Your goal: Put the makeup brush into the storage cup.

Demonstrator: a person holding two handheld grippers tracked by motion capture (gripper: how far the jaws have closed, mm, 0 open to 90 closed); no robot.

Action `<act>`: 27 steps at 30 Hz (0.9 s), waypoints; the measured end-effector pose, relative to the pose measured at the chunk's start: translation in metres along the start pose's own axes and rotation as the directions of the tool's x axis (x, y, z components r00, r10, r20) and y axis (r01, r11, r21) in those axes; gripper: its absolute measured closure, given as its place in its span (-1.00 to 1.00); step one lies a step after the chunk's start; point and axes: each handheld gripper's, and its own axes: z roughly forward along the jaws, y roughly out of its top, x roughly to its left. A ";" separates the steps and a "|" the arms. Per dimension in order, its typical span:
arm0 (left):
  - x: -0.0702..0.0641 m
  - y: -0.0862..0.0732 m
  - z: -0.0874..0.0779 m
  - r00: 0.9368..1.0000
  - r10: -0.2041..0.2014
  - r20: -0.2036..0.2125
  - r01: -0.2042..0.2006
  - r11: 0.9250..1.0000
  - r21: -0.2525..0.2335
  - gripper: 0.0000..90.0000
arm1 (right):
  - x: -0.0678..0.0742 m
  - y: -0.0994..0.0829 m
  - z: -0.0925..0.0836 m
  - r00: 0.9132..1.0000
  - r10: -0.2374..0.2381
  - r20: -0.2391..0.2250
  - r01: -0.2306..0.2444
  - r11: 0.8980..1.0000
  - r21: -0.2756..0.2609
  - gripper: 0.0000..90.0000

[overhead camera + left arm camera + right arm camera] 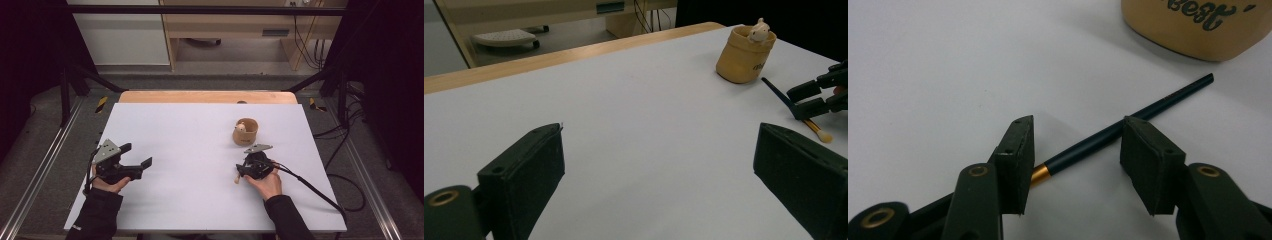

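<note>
- Pencil [1108, 132]: I count one, dark with a gold band and a pale eraser end, lying flat on the white table [200, 150]. In the right gripper view it runs slantwise between the two black jaws, its tip pointing towards the cup.
- Right gripper [245, 172]: I see it at the near right of the table, held in my right hand [267, 182], low over the pencil. In its own view the jaws stand on either side of the pencil with a gap still visible; the left pad is close by the gold band, the right pad just beside the shaft, and neither presses on it. So the gripper is unclenched around the pencil, not yet grasping it.
- Left gripper [137, 160]: I see it at the near left of the table, in my left hand [107, 182]. Its own view shows the two jaws spread wide apart with only bare table between them; it is released and holds nothing.
- Cup [245, 132]: I count one, tan, upright, standing just beyond the right gripper. In the right gripper view dark lettering shows on its side. The pencil's tip lies near its base, apart from it.
- Figure [758, 31]: one small pale figure peeks over the cup's rim in the left gripper view; I cannot tell what it is.
- Count on the table: one pencil, one cup, one figure, two grippers, two hands.
- Cable [310, 187]: one trails from the right gripper off the near right edge of the table.
</note>
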 end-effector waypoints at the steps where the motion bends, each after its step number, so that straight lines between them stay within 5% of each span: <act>1: 0.000 0.000 0.000 1.000 -0.001 0.000 0.001 1.000 0.000 -0.87 | 0.000 0.000 0.000 1.000 -0.001 0.000 0.001 1.000 0.000 0.08; 27: 0.000 0.000 -0.001 1.000 0.004 0.001 -0.004 1.000 -0.001 -0.87 | -0.008 -0.005 -0.009 1.000 0.004 -0.008 -0.004 1.000 0.025 0.49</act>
